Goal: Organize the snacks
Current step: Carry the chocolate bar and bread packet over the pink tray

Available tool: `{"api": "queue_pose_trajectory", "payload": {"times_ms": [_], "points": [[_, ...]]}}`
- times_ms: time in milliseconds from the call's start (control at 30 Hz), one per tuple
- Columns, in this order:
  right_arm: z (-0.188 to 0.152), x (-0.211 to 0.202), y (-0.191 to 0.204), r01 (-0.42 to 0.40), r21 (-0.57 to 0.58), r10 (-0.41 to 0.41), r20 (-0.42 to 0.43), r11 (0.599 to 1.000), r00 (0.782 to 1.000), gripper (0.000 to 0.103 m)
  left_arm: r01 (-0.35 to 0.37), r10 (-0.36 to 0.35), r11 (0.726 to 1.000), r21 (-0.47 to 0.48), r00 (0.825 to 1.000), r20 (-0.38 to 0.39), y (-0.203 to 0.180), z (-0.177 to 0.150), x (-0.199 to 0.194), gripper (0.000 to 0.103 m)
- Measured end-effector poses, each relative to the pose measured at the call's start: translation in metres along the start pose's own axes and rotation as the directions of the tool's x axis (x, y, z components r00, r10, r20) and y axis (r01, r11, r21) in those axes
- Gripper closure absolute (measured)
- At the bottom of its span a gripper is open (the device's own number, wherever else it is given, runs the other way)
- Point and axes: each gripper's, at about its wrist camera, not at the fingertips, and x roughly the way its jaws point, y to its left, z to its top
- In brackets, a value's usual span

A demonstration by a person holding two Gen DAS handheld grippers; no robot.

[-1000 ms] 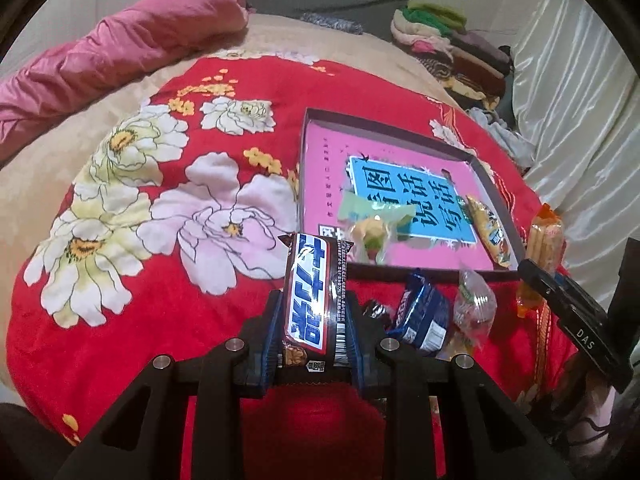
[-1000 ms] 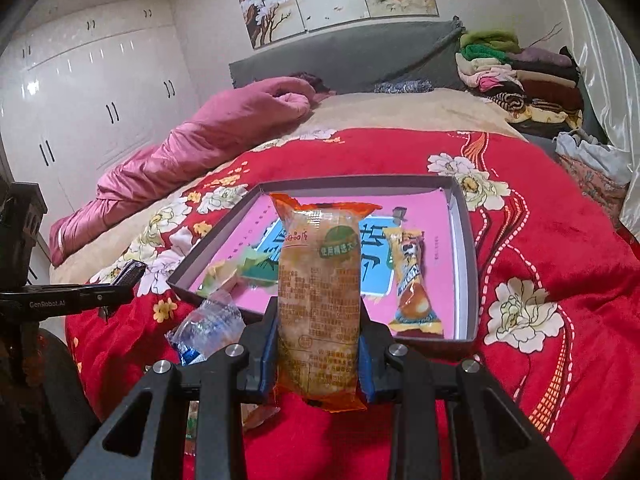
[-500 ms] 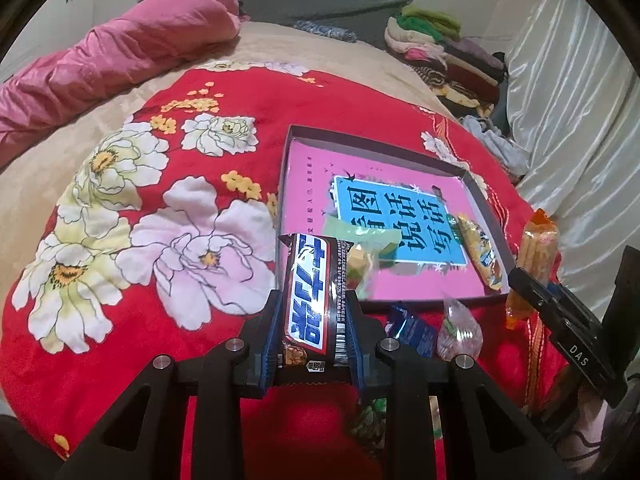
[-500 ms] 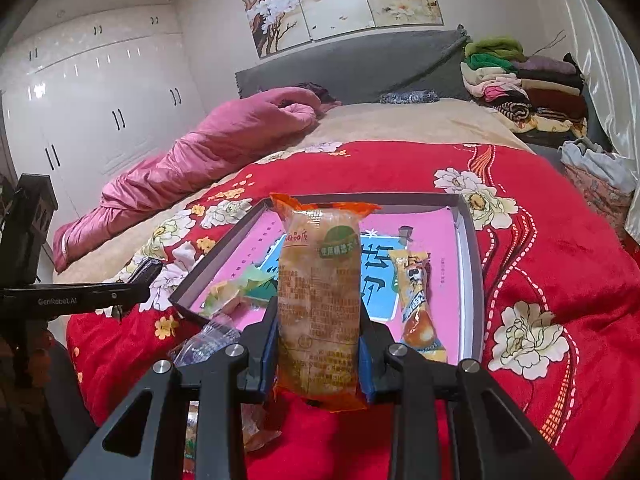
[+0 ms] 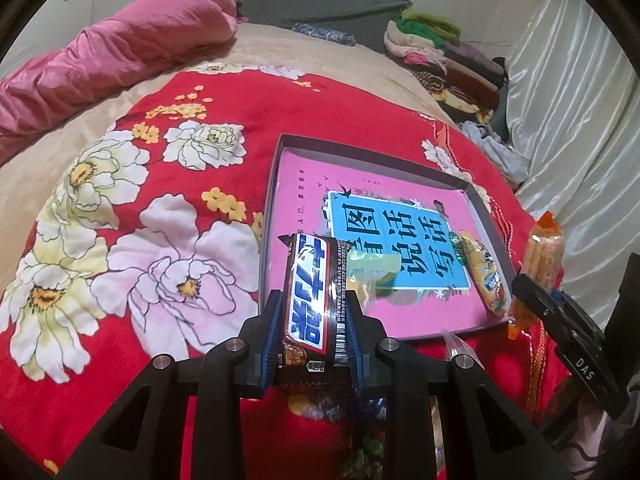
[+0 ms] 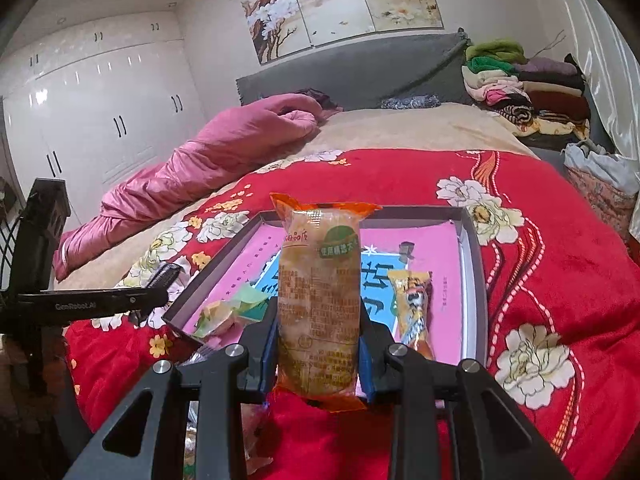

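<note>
Covering most of both views, the red floral blanket [image 5: 120,240] carries the shallow box [image 5: 276,184] with its pink book lining, where a yellow sachet [image 5: 484,276] and a green-wrapped sweet [image 5: 374,270] already lie. Over the last second the left gripper [image 5: 312,320] has drifted toward the box's near corner, its jaws clamped on a chocolate bar [image 5: 310,292]. The right gripper [image 6: 318,344] has barely moved, clamped on an orange snack pack [image 6: 318,292] at the near wall. Both look ready to be placed inside.
</note>
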Motion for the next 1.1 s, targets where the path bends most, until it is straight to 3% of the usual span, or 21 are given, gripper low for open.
{"api": "queue_pose_trajectory", "payload": {"times_ms": [733, 1100], "points": [[0.007, 0.015, -0.007, -0.002, 0.030, 0.002, 0.002, 1.000, 1.000, 0.070, -0.012, 0.013, 0.999, 0.036, 1.000, -0.023, -0.005, 0.005, 0.043, 0.073], [0.006, 0.031, -0.011, 0.004, 0.039, -0.003, -0.032, 0.999, 0.999, 0.070, 0.035, -0.033, 0.998, 0.048, 0.999, -0.033, -0.012, 0.006, 0.048, 0.074]]}}
